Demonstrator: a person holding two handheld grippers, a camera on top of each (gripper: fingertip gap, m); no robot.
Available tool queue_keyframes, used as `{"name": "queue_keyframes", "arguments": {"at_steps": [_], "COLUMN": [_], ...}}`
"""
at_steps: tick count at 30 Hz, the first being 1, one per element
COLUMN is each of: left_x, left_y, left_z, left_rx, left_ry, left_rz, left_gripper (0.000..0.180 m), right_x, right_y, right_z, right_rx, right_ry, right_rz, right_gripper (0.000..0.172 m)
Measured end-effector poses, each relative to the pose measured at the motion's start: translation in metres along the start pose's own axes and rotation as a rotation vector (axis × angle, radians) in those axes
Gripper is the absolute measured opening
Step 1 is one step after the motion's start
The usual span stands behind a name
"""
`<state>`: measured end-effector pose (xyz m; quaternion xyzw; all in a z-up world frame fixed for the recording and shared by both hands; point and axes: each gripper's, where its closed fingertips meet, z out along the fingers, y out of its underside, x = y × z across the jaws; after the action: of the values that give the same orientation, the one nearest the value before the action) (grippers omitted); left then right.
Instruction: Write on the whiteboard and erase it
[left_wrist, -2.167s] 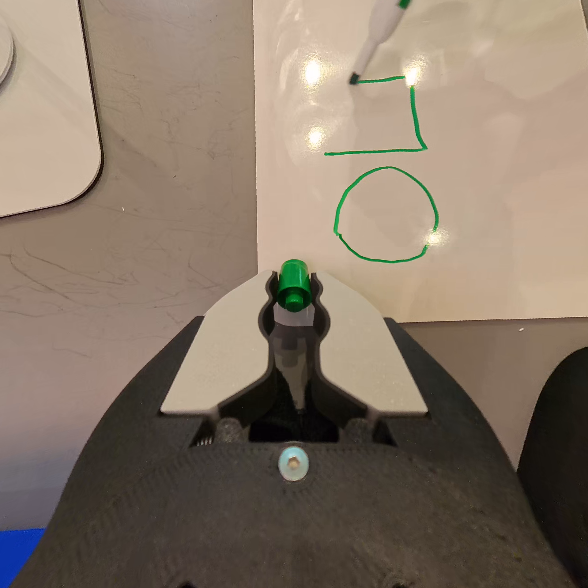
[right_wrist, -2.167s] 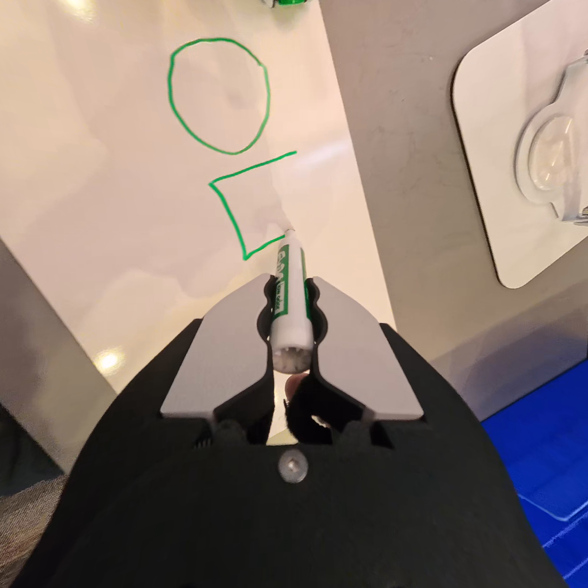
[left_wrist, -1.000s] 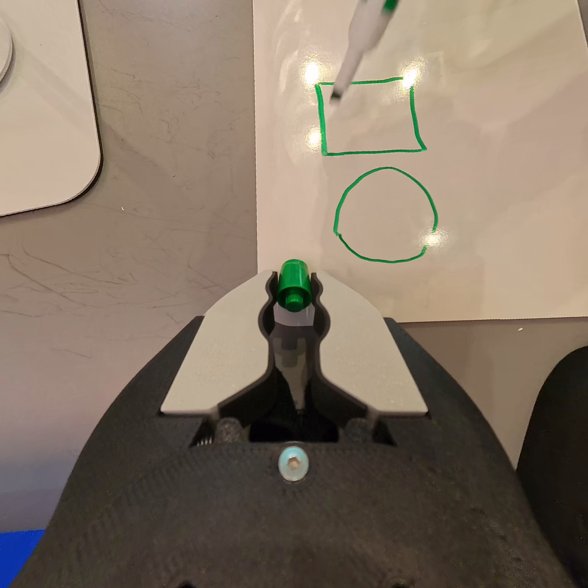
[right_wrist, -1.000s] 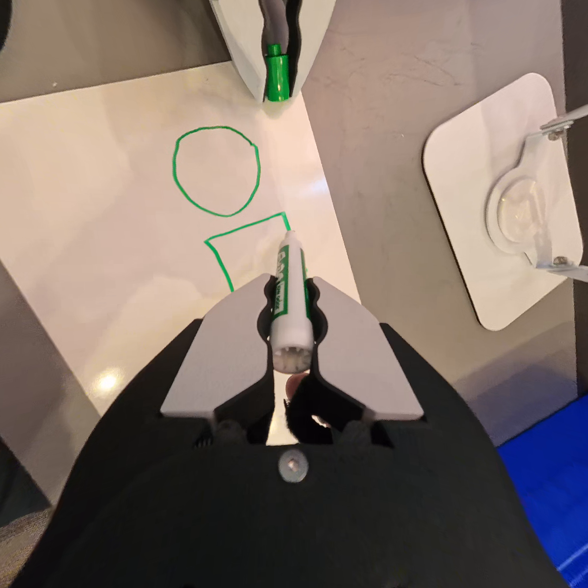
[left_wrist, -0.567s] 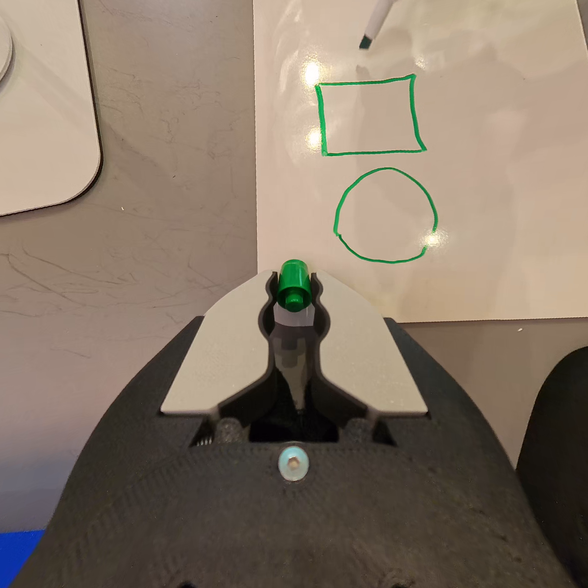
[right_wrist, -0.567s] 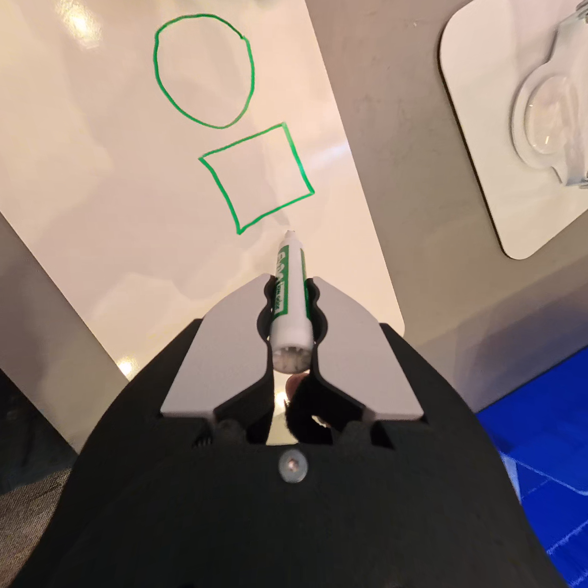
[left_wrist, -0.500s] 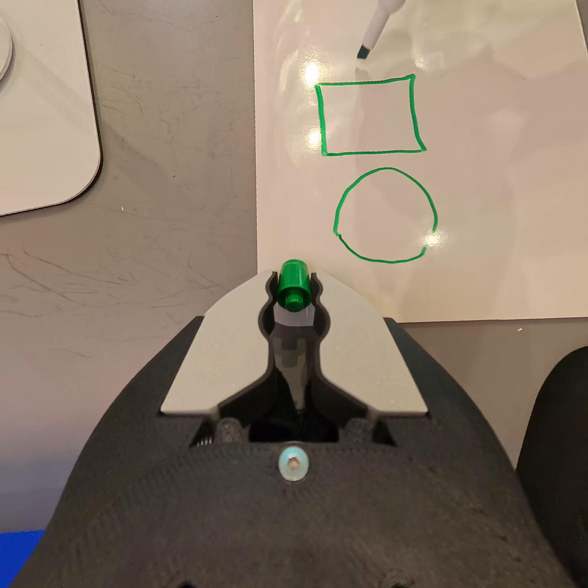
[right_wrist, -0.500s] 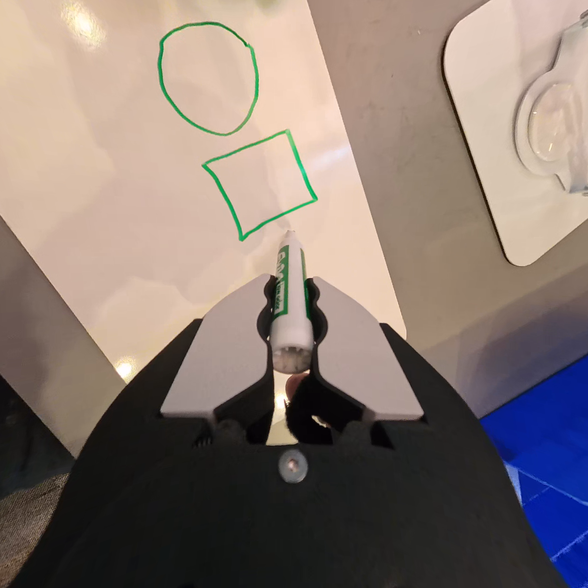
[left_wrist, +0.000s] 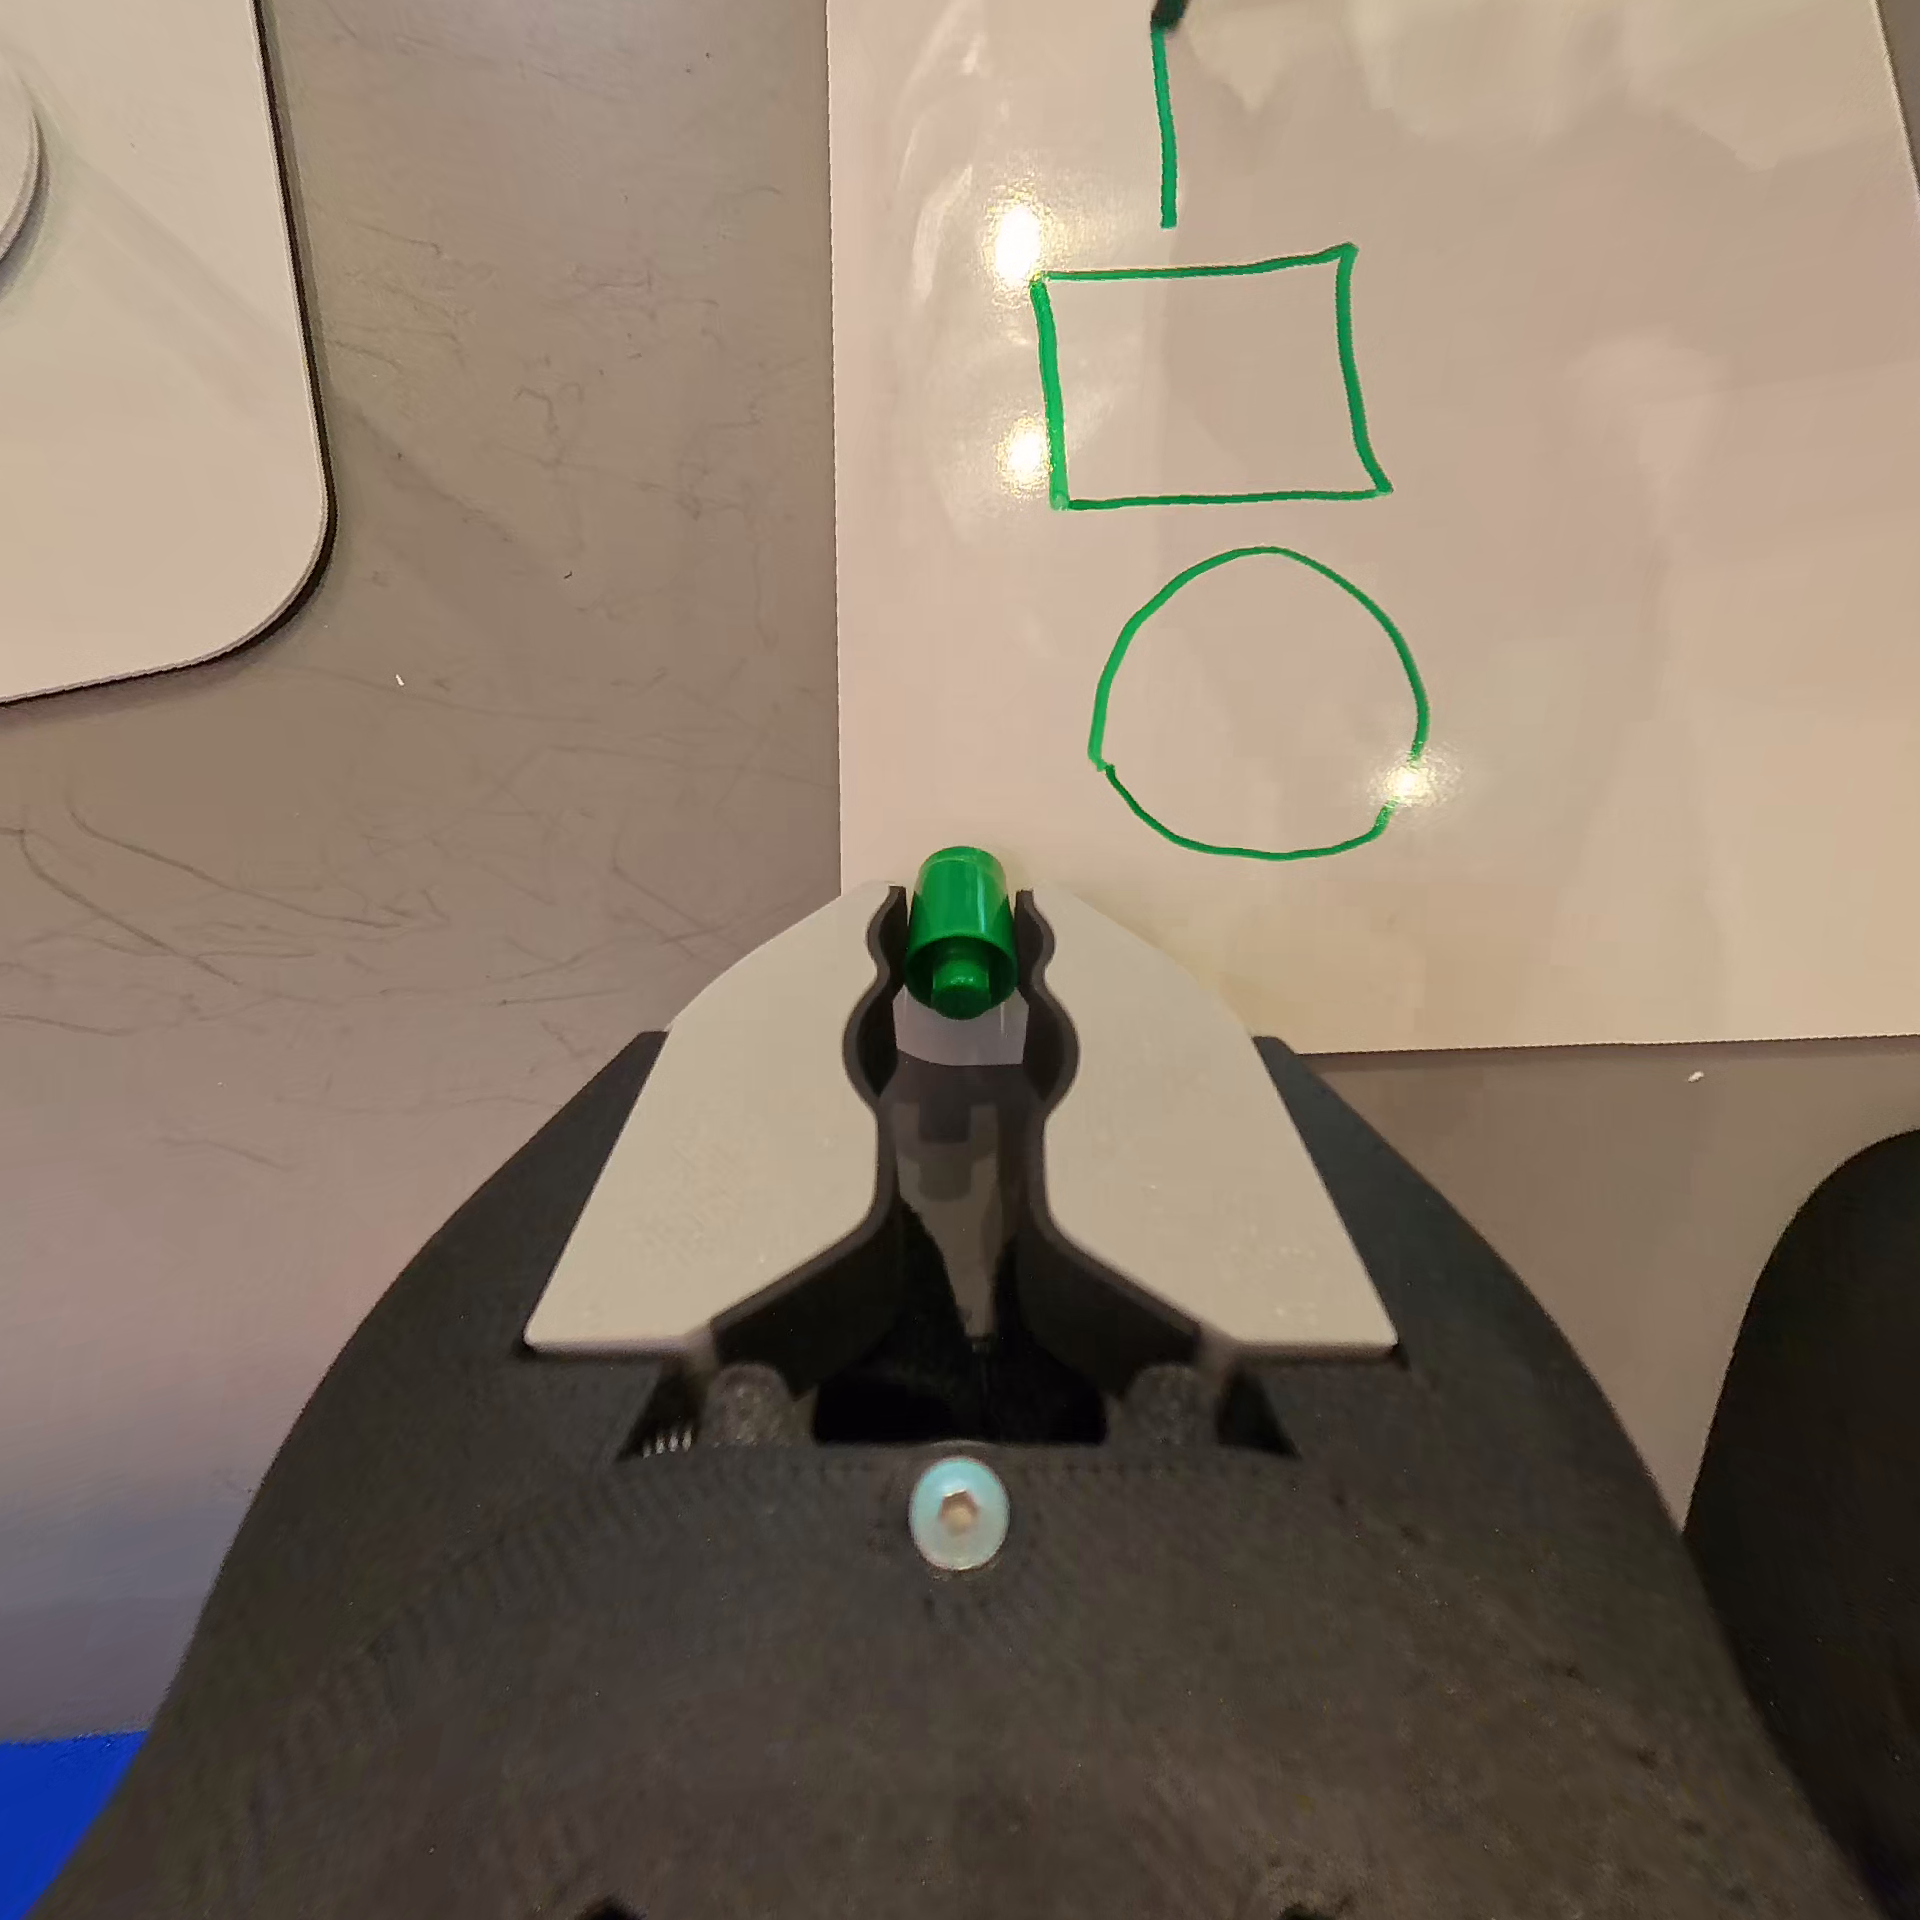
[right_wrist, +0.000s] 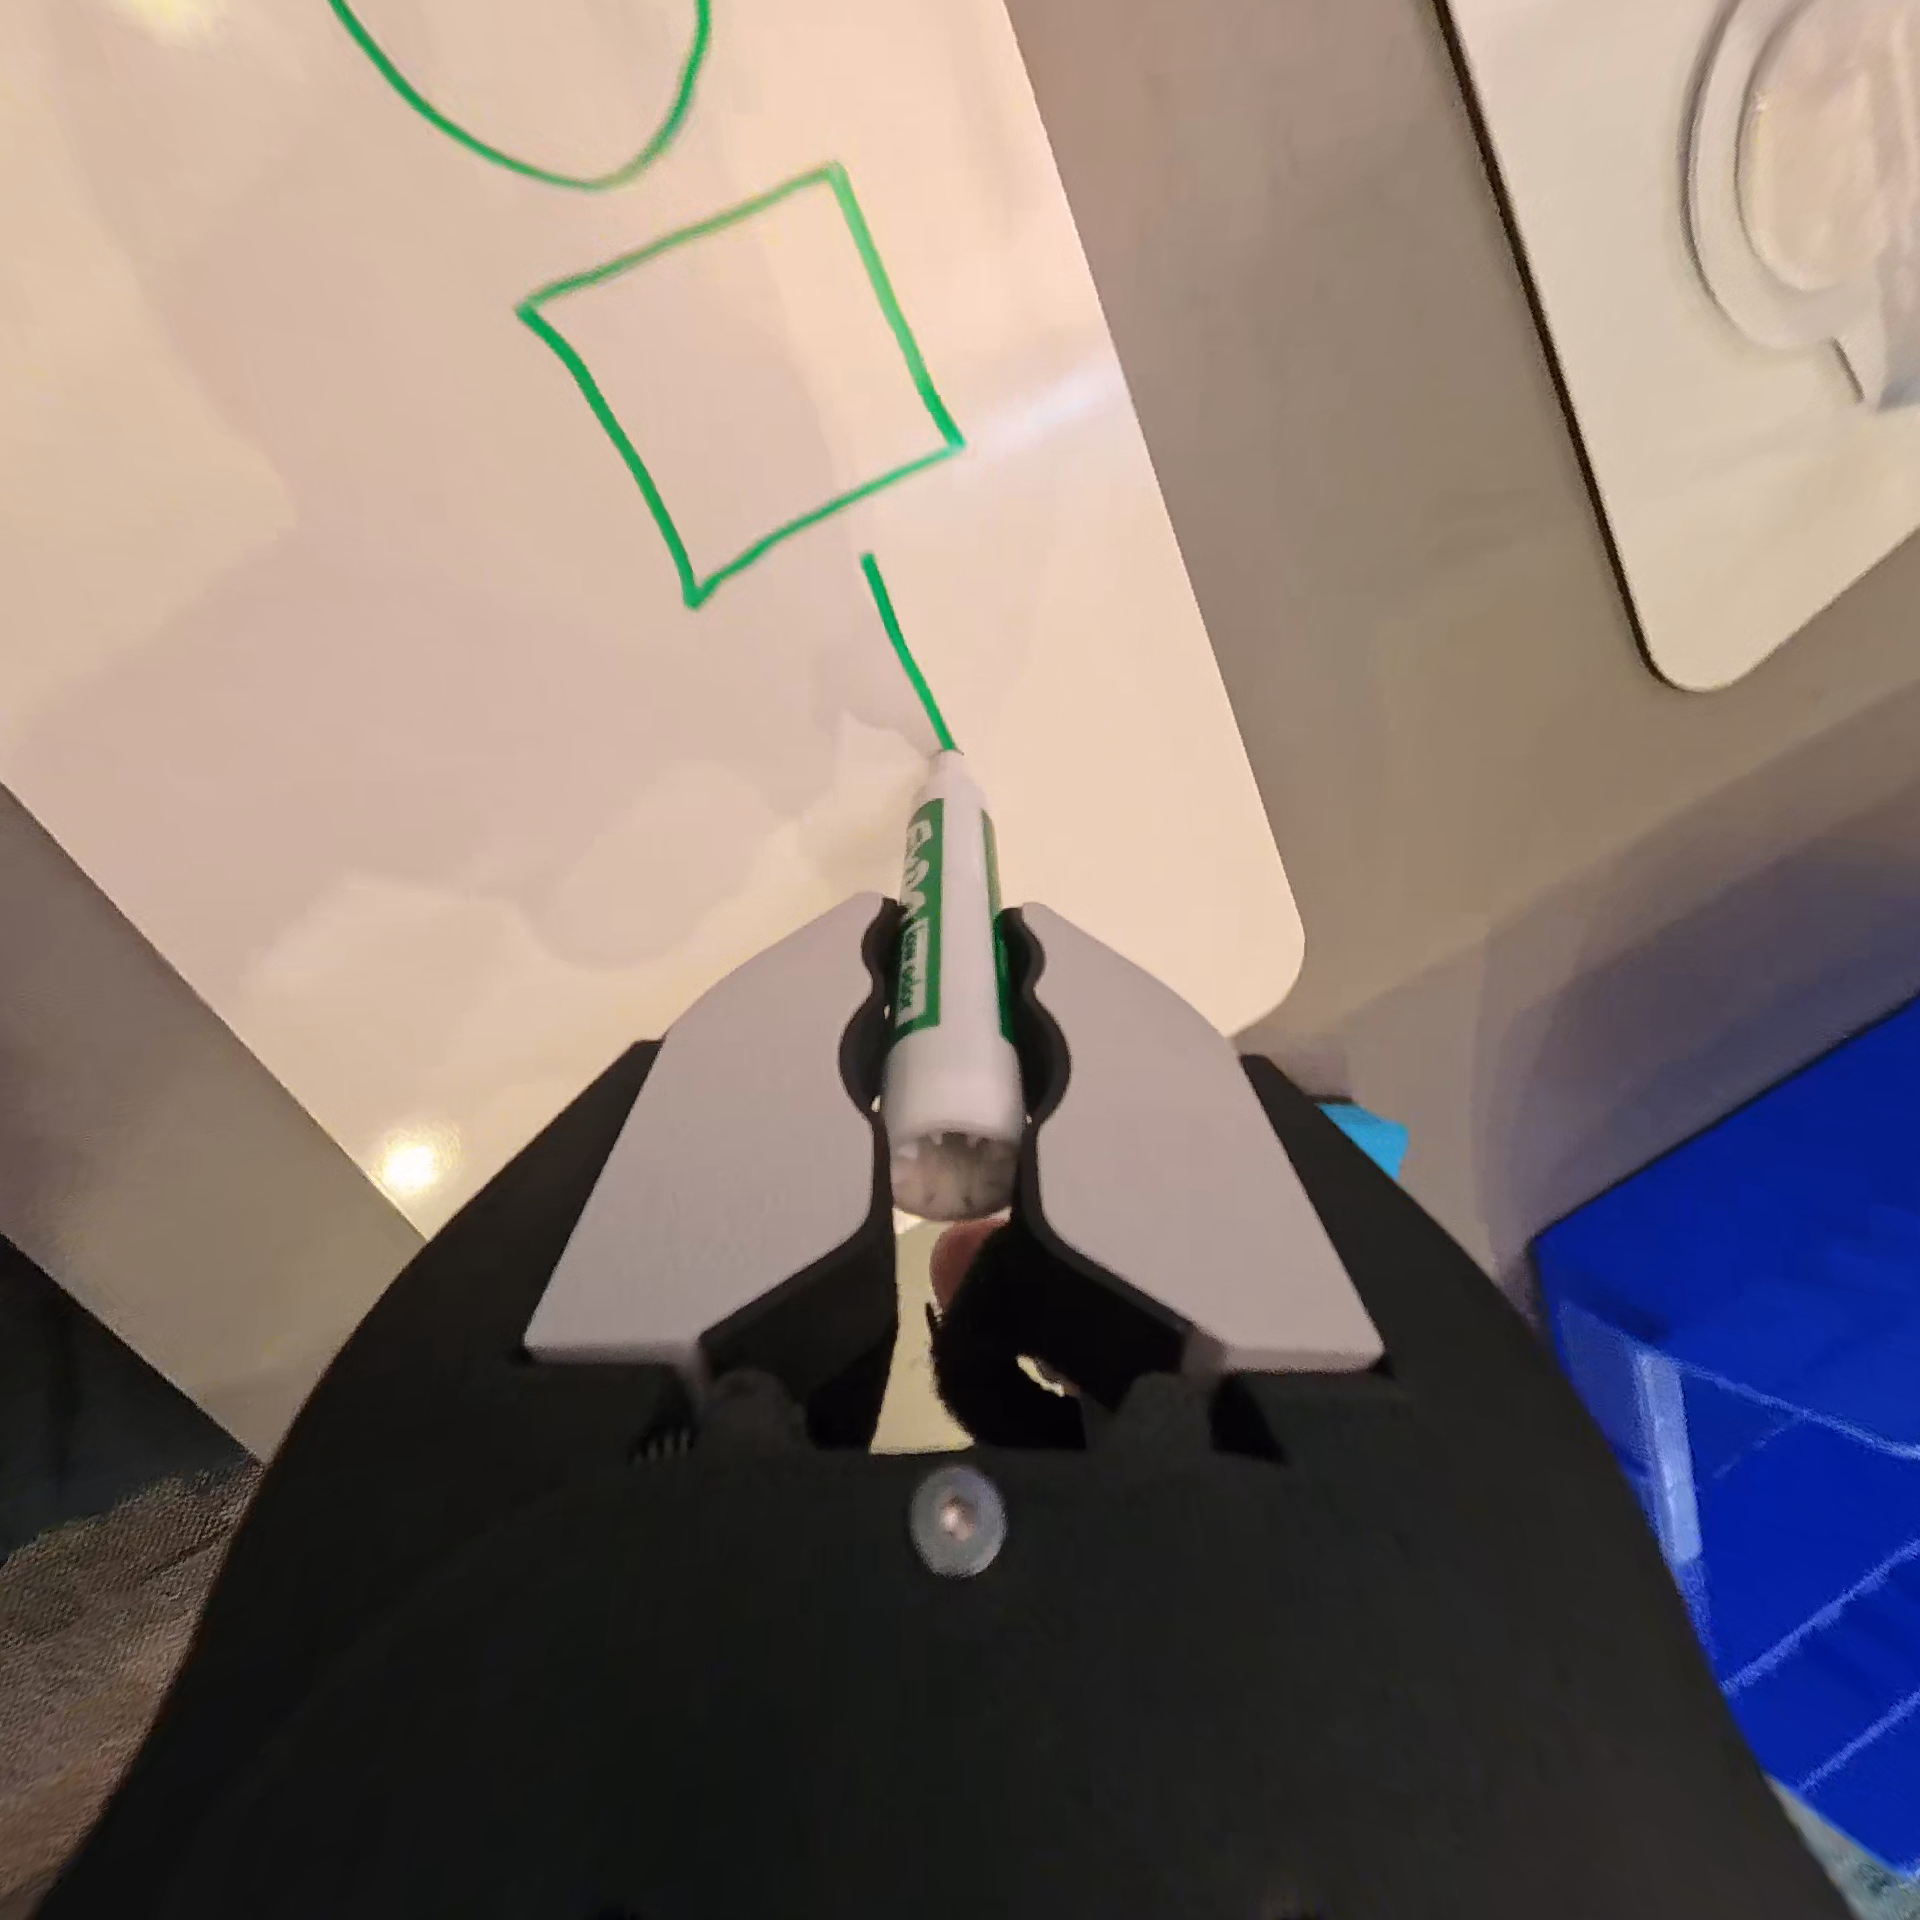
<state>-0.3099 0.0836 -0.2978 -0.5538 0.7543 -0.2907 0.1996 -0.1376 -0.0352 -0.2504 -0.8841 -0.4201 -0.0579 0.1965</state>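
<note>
A white whiteboard (left_wrist: 1621, 623) lies flat on the grey table, with a green circle (left_wrist: 1257, 704), a green square (left_wrist: 1210, 379) and a fresh green line (left_wrist: 1166, 125) drawn on it. My left gripper (left_wrist: 958, 914) is shut on the green marker cap (left_wrist: 958, 940), at the board's near edge. My right gripper (right_wrist: 948, 925) is shut on the white and green marker (right_wrist: 951, 956). Its tip touches the whiteboard (right_wrist: 312, 623) at the end of the line (right_wrist: 906, 655), just past the square (right_wrist: 743, 384). The marker tip (left_wrist: 1169, 12) shows at the top edge of the left wrist view.
A white rounded pad (left_wrist: 135, 416) lies left of the board; it shows at the right in the right wrist view (right_wrist: 1662, 364), bearing a clear round fixture (right_wrist: 1808, 166). A blue surface (right_wrist: 1745, 1403) lies beside the table. A black object (left_wrist: 1808, 1507) sits at the right. The grippers' ends are close to 20 cm from one another.
The square was closed, then the marker lifted and came down beyond it. It has since drawn a straight green line away from the square. The left gripper with the cap has stayed still.
</note>
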Motion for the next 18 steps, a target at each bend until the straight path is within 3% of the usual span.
{"name": "queue_keyframes", "arguments": {"at_steps": [7, 18], "left_x": [0.000, 0.000], "left_y": [0.000, 0.000], "left_z": [0.000, 0.000], "left_rx": [0.001, -0.001], "left_ry": [0.002, -0.001], "left_rz": [-0.002, 0.000], "left_gripper": [0.020, 0.020], "right_x": [0.006, 0.012], "right_y": [0.012, -0.025], "right_z": [-0.002, 0.010], "right_rx": [-0.007, 0.034], "right_ry": [0.011, 0.002], "right_rz": [0.023, -0.024], "right_gripper": [0.020, 0.020]}}
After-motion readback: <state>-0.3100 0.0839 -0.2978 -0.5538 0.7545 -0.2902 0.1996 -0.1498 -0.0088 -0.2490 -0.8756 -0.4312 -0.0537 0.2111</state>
